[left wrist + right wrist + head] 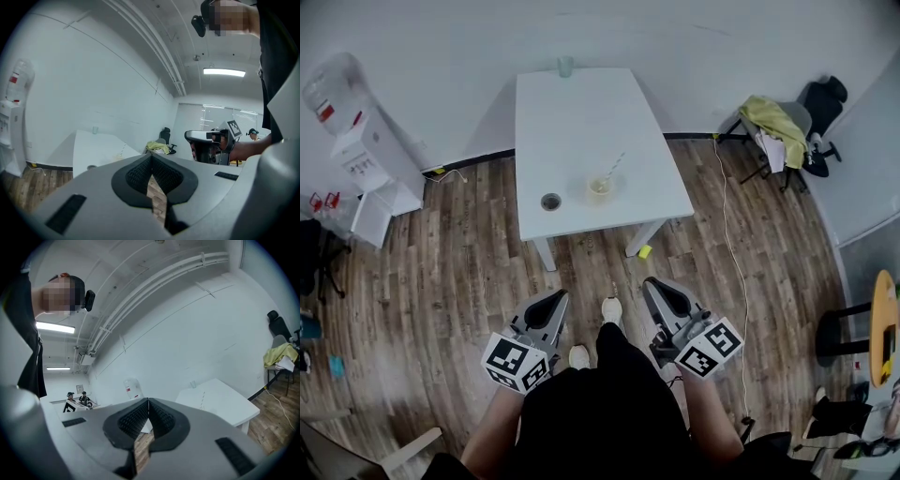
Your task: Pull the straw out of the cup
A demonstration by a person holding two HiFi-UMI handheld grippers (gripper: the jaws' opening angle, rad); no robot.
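The left gripper hung low in front of the person, its jaws pressed together with nothing between them; only floorboards showed through the slit behind the pads. On the white table, well ahead of both tools, a small dark ring, perhaps a tape roll, lay near the front edge. Just right of it stood the clear cup, which seemed to hold something pale yellow. The thin straw leaned out of it, up and to the right. The right gripper was likewise closed and empty, held well short of the table.

The straw looked light, narrow and easily crushed, so a gentle pinch on its bare upper length, above the rim, would probably suit. The cup seemed light enough to tip or lift along with the straw, so steadying its wall with the other tool seemed wise.
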